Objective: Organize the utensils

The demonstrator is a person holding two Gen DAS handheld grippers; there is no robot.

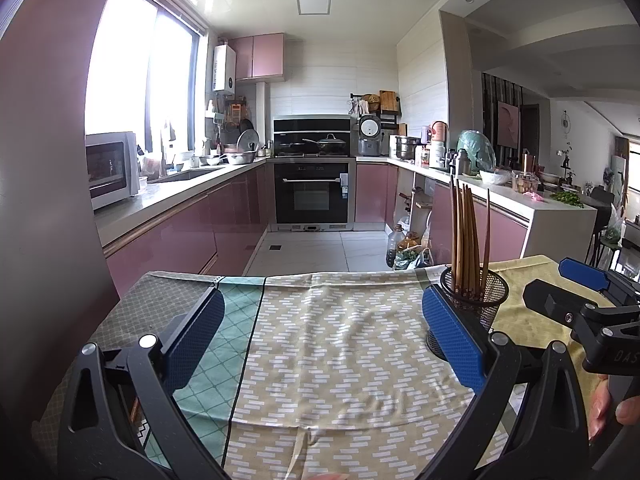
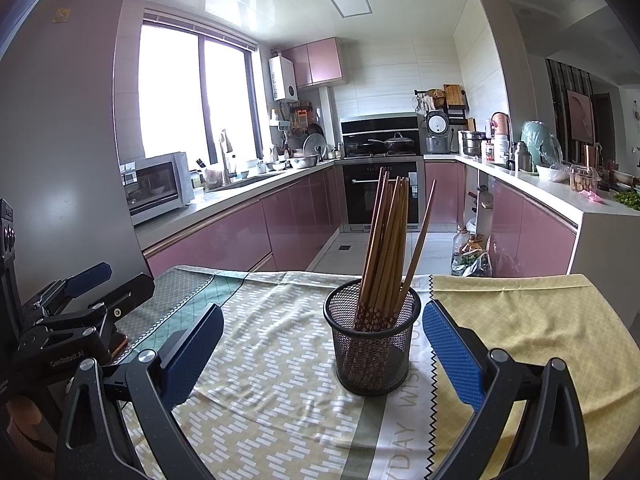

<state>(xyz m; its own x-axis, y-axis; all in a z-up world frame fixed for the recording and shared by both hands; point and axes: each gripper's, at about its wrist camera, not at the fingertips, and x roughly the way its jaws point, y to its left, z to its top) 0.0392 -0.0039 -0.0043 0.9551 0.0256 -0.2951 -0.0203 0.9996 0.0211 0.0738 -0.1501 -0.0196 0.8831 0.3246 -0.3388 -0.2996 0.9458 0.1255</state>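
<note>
Right tool [image 2: 322, 344] spread empty, brown chopsticks [image 2: 386, 240] upright in black mesh cup [image 2: 374, 354]

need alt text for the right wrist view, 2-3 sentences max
A black mesh cup full of upright wooden chopsticks stands on a patterned tablecloth, centred ahead of the open, empty right gripper. The left gripper shows at the left edge, also holding nothing. Behind is a kitchen with pink cabinets.
</note>
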